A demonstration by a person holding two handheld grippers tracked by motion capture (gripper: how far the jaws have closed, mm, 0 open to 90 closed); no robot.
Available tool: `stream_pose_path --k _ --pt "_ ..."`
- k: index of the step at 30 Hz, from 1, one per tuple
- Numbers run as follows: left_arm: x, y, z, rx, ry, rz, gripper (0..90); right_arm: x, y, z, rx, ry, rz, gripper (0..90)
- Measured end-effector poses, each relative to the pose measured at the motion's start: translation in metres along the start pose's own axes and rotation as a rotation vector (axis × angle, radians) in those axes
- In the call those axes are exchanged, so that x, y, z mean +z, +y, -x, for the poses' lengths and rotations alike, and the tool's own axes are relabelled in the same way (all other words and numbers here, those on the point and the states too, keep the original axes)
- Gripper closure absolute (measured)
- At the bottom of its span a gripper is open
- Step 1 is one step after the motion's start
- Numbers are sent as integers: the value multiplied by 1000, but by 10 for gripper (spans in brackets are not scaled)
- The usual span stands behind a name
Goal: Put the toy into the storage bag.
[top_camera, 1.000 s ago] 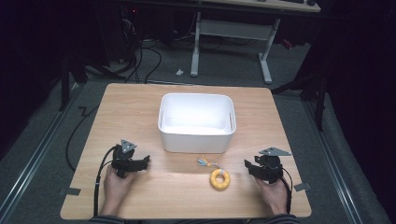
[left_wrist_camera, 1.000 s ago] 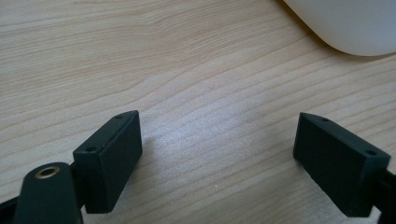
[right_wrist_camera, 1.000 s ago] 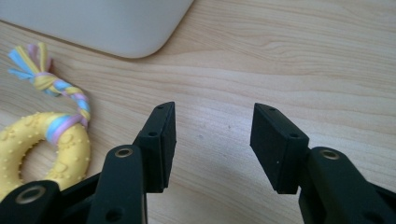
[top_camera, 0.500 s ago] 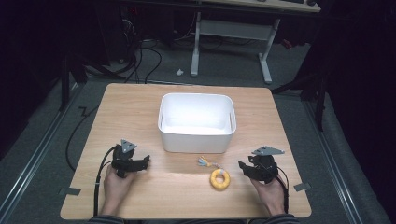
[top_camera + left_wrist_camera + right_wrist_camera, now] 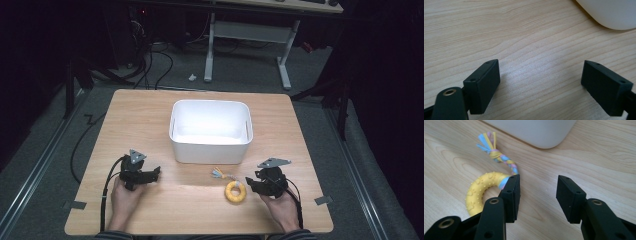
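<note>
High view: the wooden bench (image 5: pixel 150 115) carries a white tub (image 5: pixel 211 131), the landmark here, standing at the middle toward the far edge. Nearer the person than the tub and off toward its left corner, the left hand-held gripper (image 5: pixel 156 172) rests low over the bench, its jaws spread wide with bare wood between them. Nearer than the tub's right corner sits the right hand-held gripper (image 5: pixel 537 192); its jaws have just been closing, yet they are released, with bare wood in the gap. A yellow ring toy (image 5: pixel 235 192) lies in front of the tub's right half, just beside the right gripper's jaw, its braided tassel (image 5: pixel 499 157) pointing toward the tub.
</note>
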State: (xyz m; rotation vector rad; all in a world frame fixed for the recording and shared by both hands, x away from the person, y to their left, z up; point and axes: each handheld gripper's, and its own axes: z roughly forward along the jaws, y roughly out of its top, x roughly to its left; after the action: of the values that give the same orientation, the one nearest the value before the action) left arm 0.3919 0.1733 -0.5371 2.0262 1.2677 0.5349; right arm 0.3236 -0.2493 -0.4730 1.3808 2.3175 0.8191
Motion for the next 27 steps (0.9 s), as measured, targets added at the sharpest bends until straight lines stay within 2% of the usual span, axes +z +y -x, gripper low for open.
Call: stream_pose_path --k 2,12,27 --pt "0 0 0 0 0 0 158 3 0 -4 -19 13 -16 550" --pt "0 0 0 1 -1 0 159 11 1 -14 -42 47 -66 550" --pt "0 0 0 1 -1 0 159 28 0 -23 -70 60 -134 547"
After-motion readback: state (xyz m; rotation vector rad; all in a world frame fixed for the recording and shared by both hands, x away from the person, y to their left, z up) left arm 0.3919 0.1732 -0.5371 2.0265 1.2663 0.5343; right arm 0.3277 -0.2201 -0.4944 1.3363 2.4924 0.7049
